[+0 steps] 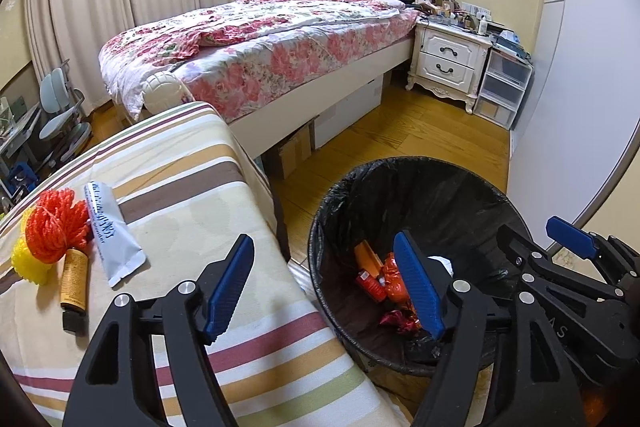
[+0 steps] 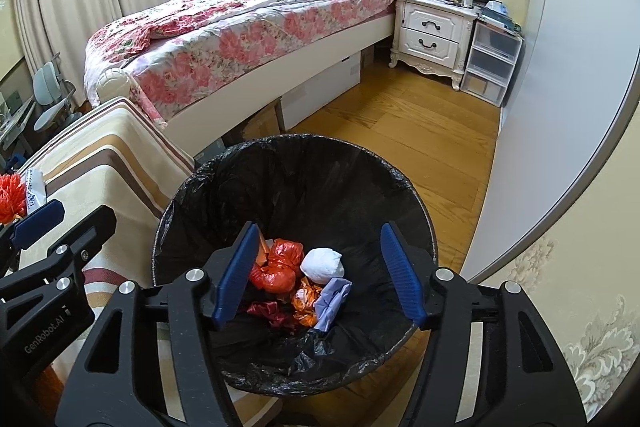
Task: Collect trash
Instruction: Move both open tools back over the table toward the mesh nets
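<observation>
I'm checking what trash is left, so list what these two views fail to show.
- Left wrist view: part of the bin floor, hidden by the left hand-held gripper.
- Left wrist view: print on the white pouch and brown tube, too small.
- Right wrist view: orange mesh, cut off by the edge.

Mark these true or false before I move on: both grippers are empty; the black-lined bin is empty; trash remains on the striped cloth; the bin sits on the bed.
1. Both the left gripper and right gripper are open and empty. True.
2. The black-lined round trash bin is empty. False: it holds a white paper wad and red wrappers.
3. A grey-white flat pouch and orange mesh bundle lie on the striped cloth. True.
4. The bin sits on the floral bed. False: it stands on the wooden floor.
</observation>
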`<action>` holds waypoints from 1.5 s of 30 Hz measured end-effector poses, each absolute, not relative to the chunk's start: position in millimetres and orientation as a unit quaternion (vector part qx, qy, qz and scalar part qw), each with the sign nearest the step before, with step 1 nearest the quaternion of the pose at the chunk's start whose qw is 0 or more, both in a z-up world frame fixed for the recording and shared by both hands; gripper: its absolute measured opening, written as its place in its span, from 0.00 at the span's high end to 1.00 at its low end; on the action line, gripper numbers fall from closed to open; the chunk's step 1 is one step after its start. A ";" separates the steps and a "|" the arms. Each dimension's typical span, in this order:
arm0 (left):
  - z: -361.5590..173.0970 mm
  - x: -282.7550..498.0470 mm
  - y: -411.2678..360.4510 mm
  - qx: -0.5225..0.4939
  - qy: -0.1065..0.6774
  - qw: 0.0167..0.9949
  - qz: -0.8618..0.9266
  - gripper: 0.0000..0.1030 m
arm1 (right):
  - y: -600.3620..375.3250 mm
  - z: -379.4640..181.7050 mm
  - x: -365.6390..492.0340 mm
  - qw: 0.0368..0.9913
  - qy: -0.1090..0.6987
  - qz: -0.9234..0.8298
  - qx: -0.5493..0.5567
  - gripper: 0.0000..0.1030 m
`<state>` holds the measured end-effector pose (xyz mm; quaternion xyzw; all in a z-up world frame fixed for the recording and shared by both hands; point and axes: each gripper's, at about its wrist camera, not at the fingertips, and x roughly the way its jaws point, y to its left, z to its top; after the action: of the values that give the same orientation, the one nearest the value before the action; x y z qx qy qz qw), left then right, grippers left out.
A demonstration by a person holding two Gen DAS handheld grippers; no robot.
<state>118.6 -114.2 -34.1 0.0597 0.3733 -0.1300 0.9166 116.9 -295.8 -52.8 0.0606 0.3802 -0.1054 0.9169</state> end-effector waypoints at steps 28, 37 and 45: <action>-14.7 87.1 79.3 -0.014 0.370 0.928 0.028 0.31 | -134.7 -21.2 129.9 0.929 0.367 0.045 0.000 0.37; -11.7 71.9 158.0 -0.045 0.366 0.924 0.098 0.31 | -60.6 -1.4 133.5 0.930 0.352 0.106 -0.029 0.36; -12.1 64.5 214.9 -0.069 0.364 0.917 0.145 0.31 | -2.6 9.1 145.4 0.925 0.349 0.146 -0.038 0.33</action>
<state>64.5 214.9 -12.1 -0.0688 0.3642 0.1453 0.9173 145.4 -2.6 9.1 -0.0383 0.3491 0.1464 0.9248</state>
